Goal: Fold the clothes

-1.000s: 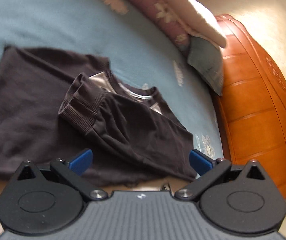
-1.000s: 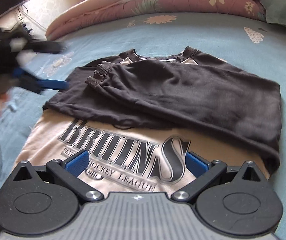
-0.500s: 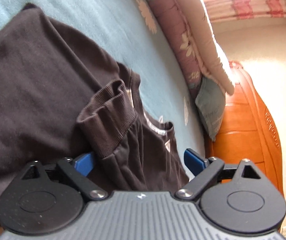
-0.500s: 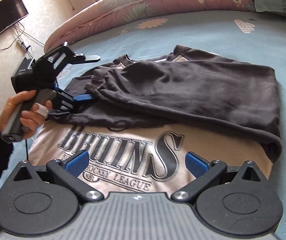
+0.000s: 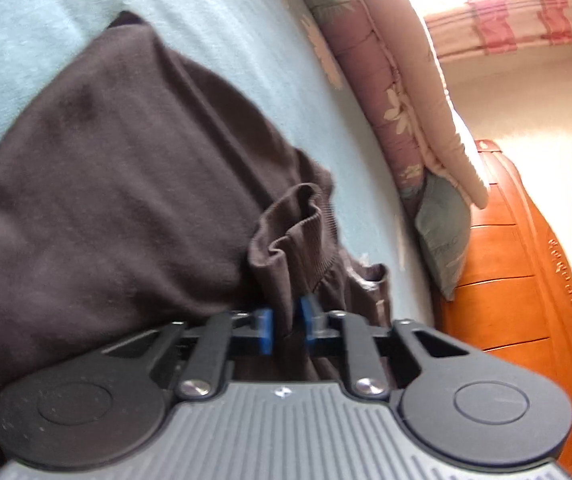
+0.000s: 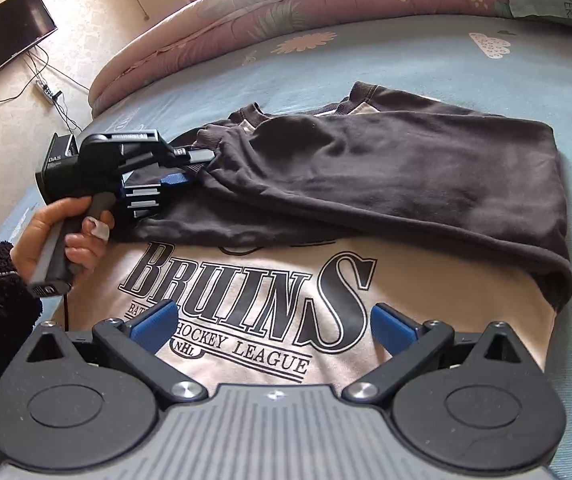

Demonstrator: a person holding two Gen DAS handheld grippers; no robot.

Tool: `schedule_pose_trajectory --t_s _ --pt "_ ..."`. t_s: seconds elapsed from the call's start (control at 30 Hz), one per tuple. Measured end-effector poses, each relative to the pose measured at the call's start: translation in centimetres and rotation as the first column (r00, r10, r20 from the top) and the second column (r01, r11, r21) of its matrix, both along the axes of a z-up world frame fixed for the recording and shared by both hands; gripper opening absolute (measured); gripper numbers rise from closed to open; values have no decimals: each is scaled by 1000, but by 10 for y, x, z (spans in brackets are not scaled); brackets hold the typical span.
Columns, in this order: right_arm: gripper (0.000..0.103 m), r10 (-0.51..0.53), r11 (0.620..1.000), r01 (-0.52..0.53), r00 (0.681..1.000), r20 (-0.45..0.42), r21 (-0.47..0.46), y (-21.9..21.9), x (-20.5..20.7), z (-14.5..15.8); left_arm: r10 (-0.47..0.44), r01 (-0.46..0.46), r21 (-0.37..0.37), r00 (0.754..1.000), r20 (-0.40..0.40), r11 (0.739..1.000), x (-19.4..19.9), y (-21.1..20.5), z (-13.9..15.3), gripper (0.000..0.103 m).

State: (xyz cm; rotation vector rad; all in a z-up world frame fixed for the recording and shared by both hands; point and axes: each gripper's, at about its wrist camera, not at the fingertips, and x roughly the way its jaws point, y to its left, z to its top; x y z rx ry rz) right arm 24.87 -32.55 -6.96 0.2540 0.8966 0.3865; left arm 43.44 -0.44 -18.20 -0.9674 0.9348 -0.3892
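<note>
Jaws of the left hand-held gripper (image 5: 286, 326) are closing on the sweatshirt's ribbed sleeve cuff (image 5: 294, 240); right hand-held gripper (image 6: 273, 324) hangs spread over the bed (image 6: 406, 56).

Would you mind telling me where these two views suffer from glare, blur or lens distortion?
Left wrist view: the sunlit window with striped pink curtain is blown out, the ribbed dark brown sleeve cuff looks soft, and the orange wooden headboard bows with the fisheye. Right wrist view: sharp and evenly lit, though the pale blue bedsheet curves towards the edges.

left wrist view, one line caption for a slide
Left gripper closing on the dark sleeve of a sweatshirt lying on the blue bed.
</note>
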Motion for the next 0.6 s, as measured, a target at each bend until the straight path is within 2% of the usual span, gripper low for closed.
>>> schedule_pose_trajectory --t_s 0.1,0.2,0.37,0.43,0.6 --pt "103 -6 1000 6 1000 -9 -17 2 0 -4 9 -9 36 1000 -8 999 -3 -1 7 14" --pt "103 -10 1000 10 1000 -11 -9 0 -3 -3 20 -19 63 1000 -15 998 -10 1 18 9" --pt "103 -15 1000 15 1000 -12 -22 -4 -8 -1 20 -24 80 998 55 997 -29 12 46 6" --pt "103 -18 1000 17 1000 -15 -24 -6 -8 -1 12 -17 88 998 57 996 -34 16 54 6" --pt "103 -25 999 25 1000 -14 -27 -7 -6 1 4 -6 88 1000 28 996 -45 20 51 5"
